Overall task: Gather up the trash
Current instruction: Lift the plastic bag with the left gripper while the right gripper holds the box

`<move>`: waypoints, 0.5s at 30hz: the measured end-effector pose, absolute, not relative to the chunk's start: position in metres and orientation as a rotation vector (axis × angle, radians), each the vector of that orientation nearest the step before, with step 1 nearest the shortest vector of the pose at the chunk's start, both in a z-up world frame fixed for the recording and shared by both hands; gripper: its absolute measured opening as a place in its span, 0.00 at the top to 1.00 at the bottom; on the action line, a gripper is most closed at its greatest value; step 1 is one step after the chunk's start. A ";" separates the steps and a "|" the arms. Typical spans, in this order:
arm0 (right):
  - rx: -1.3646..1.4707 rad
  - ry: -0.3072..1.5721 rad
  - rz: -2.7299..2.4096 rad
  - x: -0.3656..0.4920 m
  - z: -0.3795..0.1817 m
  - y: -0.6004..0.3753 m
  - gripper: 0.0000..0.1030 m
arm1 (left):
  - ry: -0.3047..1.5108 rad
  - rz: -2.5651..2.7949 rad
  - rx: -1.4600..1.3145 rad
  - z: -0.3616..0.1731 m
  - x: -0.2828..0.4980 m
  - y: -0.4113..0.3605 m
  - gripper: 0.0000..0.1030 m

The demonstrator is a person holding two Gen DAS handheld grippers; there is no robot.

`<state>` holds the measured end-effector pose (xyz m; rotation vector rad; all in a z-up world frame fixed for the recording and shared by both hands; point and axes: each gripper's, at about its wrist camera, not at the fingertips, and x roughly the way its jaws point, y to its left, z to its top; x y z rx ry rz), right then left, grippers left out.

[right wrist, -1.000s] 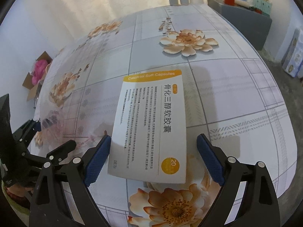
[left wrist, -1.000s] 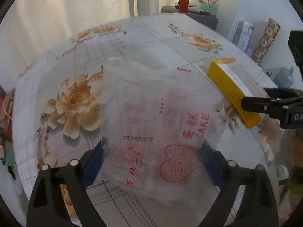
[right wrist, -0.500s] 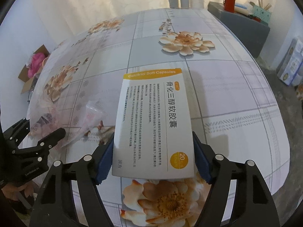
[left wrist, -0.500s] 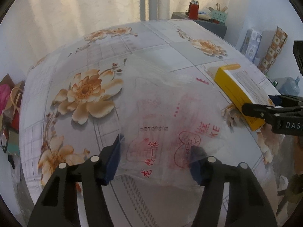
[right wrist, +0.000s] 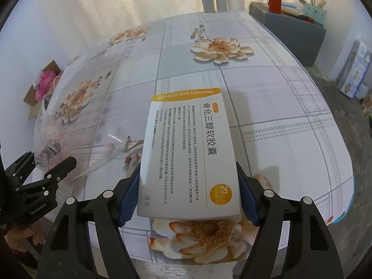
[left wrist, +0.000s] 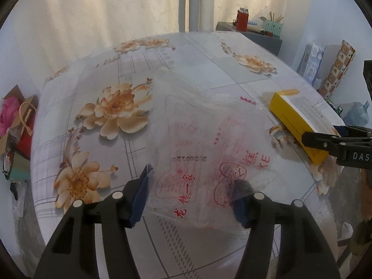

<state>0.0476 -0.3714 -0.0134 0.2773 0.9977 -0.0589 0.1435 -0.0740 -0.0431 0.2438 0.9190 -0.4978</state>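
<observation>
A clear plastic cake bag with red print is held between the pads of my left gripper, lifted a little off the table; it also shows in the right wrist view. A white and yellow medicine box is clamped by its long sides in my right gripper, near end raised above the table. In the left wrist view the box shows at the right with the right gripper's fingers on it.
The table has a grey flowered cloth; its right edge drops to the floor. A grey cabinet with a red bottle stands behind. Cartons stand at the right, a cardboard box with pink stuff at the left.
Both grippers have closed from wide open: the left onto the bag, the right onto the box. Both items have lifted slightly off the table.
</observation>
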 end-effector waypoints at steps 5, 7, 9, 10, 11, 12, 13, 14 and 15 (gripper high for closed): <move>0.277 0.989 -0.056 0.046 -0.010 -0.368 0.33 | 0.896 -0.490 0.243 -0.037 0.141 -0.071 0.42; 0.277 0.987 -0.055 0.046 -0.008 -0.367 0.33 | 0.886 -0.488 0.245 -0.035 0.140 -0.071 0.42; 0.276 0.985 -0.055 0.046 -0.008 -0.367 0.33 | 0.881 -0.488 0.242 -0.033 0.140 -0.069 0.43; 0.276 0.984 -0.055 0.045 -0.007 -0.366 0.33 | 0.877 -0.485 0.241 -0.033 0.140 -0.069 0.42; 0.276 0.983 -0.056 0.045 -0.007 -0.366 0.33 | 0.875 -0.484 0.241 -0.032 0.139 -0.068 0.43; 0.276 0.982 -0.056 0.045 -0.007 -0.366 0.33 | 0.872 -0.483 0.241 -0.031 0.139 -0.068 0.42; 0.275 0.981 -0.056 0.045 -0.007 -0.366 0.33 | 0.871 -0.483 0.239 -0.031 0.139 -0.068 0.43; 0.275 0.981 -0.056 0.045 -0.006 -0.366 0.33 | 0.870 -0.483 0.239 -0.031 0.139 -0.067 0.43; 0.273 0.981 -0.056 0.044 -0.006 -0.365 0.33 | 0.869 -0.483 0.240 -0.030 0.139 -0.067 0.43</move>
